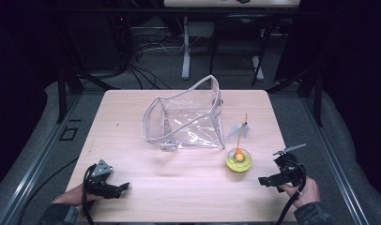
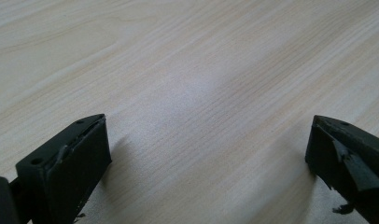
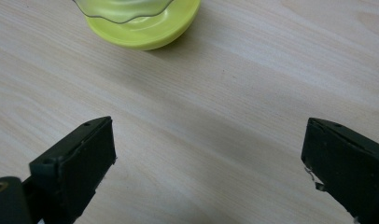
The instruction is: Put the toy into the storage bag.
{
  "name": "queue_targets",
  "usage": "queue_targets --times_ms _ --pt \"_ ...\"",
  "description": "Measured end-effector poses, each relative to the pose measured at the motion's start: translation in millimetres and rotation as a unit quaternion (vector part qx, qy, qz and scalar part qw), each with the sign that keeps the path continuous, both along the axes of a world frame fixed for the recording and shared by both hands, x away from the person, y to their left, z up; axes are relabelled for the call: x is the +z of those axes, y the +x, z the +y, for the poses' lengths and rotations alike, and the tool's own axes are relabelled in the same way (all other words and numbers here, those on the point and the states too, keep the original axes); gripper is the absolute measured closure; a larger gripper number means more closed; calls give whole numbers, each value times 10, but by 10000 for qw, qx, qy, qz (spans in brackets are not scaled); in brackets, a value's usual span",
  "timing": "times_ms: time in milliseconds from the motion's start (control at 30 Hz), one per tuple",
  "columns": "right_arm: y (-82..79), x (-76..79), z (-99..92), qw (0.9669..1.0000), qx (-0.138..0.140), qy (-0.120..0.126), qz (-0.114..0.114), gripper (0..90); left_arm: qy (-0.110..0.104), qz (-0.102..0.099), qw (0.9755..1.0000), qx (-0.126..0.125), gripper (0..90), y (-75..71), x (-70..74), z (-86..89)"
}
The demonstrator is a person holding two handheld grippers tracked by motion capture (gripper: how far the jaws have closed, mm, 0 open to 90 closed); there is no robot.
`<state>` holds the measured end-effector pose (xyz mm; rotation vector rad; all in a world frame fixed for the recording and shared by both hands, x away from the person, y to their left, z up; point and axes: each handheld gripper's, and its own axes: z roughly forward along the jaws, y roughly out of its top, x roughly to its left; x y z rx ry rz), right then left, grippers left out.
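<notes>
Two hand-held grippers rest low over the near edge of the desk (image 1: 132, 164). The left hand-held gripper (image 1: 123, 186) sits well to the left of the yellow-green dish (image 1: 239, 161), its jaws spread wide over bare wood with nothing between them. The right hand-held gripper (image 1: 262, 180) lies just to the right of that dish and nearer the person, jaws also wide apart and empty, pointing toward it. A clear plastic bag (image 1: 186, 117) stands behind the dish, toward the desk's middle.
</notes>
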<state>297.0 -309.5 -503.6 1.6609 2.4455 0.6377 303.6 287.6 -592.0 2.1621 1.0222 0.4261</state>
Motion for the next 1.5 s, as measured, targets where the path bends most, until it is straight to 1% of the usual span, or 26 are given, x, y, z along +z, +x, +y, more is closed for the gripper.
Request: queue_targets --times_ms 67,100,133,200,233,333,367,400,467,500,533,567,600,633,667,733,833,867,900,1000,1067,1233,1367,1400,1467,1500 --pt "1 -2 12 10000 0 34 1 30 -3 6 10000 7 0 -1 0 -1" --pt "1 -7 19 10000 18 9 -3 30 3 -6 10000 -3 0 1 0 0" --pt "2 -9 35 9999 88 -122 52 30 -1 0 10000 4 0 -1 -1 -1" --pt "2 -13 43 9999 111 -70 58 31 1 0 10000 -5 0 0 0 0" --pt "-1 -11 45 9998 103 -127 58 31 -10 4 10000 11 0 -2 -1 -2" --pt "-7 -3 59 9998 130 -154 91 35 0 -7 10000 1 0 0 -1 0" --pt "-6 0 68 9996 153 -209 104 41 -11 -2 10000 12 0 -2 -2 -2" --pt "-6 1 92 9991 203 -347 128 43 -10 -3 10000 12 0 -1 -2 -2" --pt "-6 -3 106 9991 223 -330 175 50 -9 -4 10000 12 0 -2 -2 -2" --pt "1 4 109 9979 286 -529 232 52 -8 -4 10000 9 0 -2 -2 -2" --pt "8 -4 123 9971 356 -615 278 53 -10 -3 10000 12 0 -2 -2 -2" --pt "8 -4 123 9971 356 -615 278 53 -11 -2 10000 11 0 -2 -2 -2" --pt "7 13 141 9963 408 -702 274 59 -10 -3 10000 12 0 -2 -2 -2" --pt "7 13 141 9963 408 -702 274 59 -10 -3 10000 12 0 -2 -2 -2" --pt "0 6 157 9972 384 -596 239 61 -1 -7 10000 2 0 -1 -1 -1" --pt "-8 35 186 9972 392 -615 169 61 -2 -8 10000 2 0 -1 -2 -1" --pt "-2 77 220 9962 478 -700 182 58 -7 -5 10000 11 0 -2 -2 -2" --pt "7 106 245 9958 566 -690 194 54 -8 -5 10000 9 0 -1 -2 -1" --pt "7 106 245 9958 566 -690 194 54 -8 -5 10000 9 0 -1 -2 -1" --pt "22 165 276 9956 573 -731 100 48 -9 -4 10000 11 0 -2 -2 -2" --pt "30 206 287 9963 543 -660 -12 46 -11 -2 10000 12 0 -2 -2 -2" --pt "70 300 340 9954 678 -671 -114 41 -11 -4 10000 13 0 -2 -2 -2" --pt "116 406 396 9944 787 -650 -269 39 -13 -1 10000 12 0 -2 -2 -2" --pt "140 474 441 9944 808 -550 -399 66 -11 -4 10000 12 0 -2 -2 -2" --pt "152 503 454 9937 845 -612 -421 64 -12 -1 10000 12 0 -2 -2 -2" --pt "168 535 492 9937 865 -544 -453 63 -7 -4 10000 9 0 -2 -2 -2"
